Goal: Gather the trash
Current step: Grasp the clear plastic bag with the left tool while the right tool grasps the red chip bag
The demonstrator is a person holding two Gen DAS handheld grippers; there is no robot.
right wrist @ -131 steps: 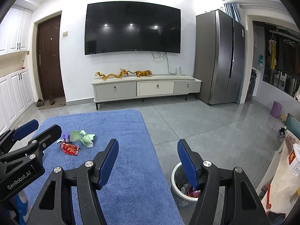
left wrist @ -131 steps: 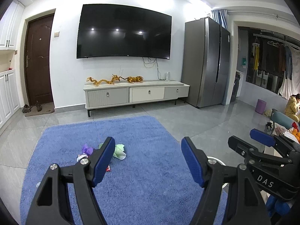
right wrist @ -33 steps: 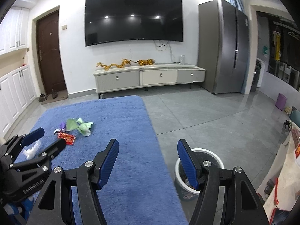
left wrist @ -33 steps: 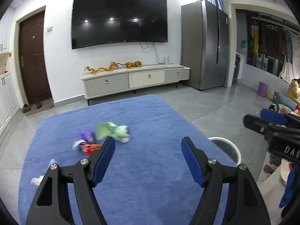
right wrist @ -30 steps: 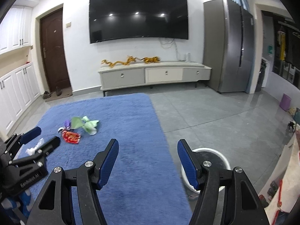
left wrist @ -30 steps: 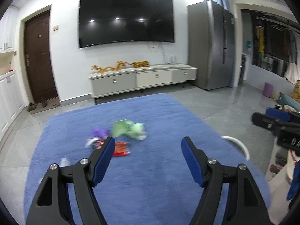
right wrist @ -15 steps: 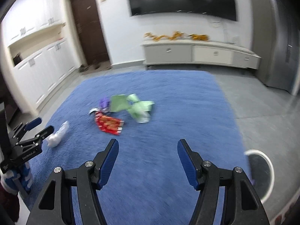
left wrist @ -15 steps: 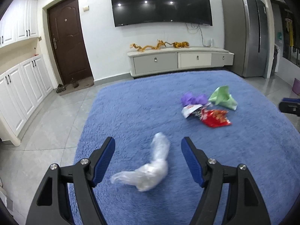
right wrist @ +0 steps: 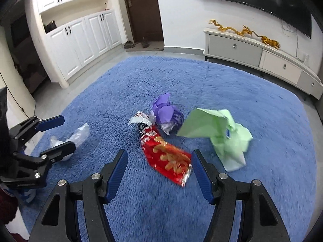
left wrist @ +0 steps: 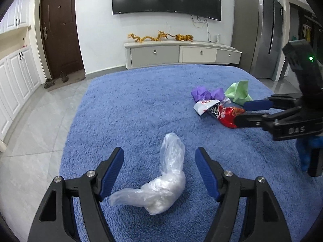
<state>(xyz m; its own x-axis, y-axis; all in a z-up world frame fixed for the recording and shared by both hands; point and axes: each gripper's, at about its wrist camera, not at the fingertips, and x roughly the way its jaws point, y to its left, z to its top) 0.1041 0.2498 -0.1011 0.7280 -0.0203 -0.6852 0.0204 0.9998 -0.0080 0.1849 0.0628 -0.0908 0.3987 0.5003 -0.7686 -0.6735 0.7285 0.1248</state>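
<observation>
A crumpled clear plastic bag (left wrist: 161, 183) lies on the blue rug (left wrist: 137, 109), between the open jaws of my left gripper (left wrist: 159, 167). A red snack wrapper (right wrist: 165, 157) lies just ahead of my open right gripper (right wrist: 159, 163), its near end between the fingertips. Behind it sit a purple paper wad (right wrist: 167, 117) and crumpled green paper (right wrist: 222, 133). In the left wrist view the right gripper (left wrist: 248, 112) hovers at the red wrapper (left wrist: 224, 113). In the right wrist view the left gripper (right wrist: 56, 133) straddles the plastic bag (right wrist: 78, 134).
A TV cabinet (left wrist: 181, 54) with gold dragon figures stands at the far wall under a TV. A brown door (left wrist: 60, 38) and white cupboards (right wrist: 80, 36) are to the left, a fridge (left wrist: 262, 40) to the right. Grey tile floor surrounds the rug.
Both grippers have swung left and down toward the rug. The left one closed in on the plastic bag, the right one on the red wrapper. The white bin has left the views.
</observation>
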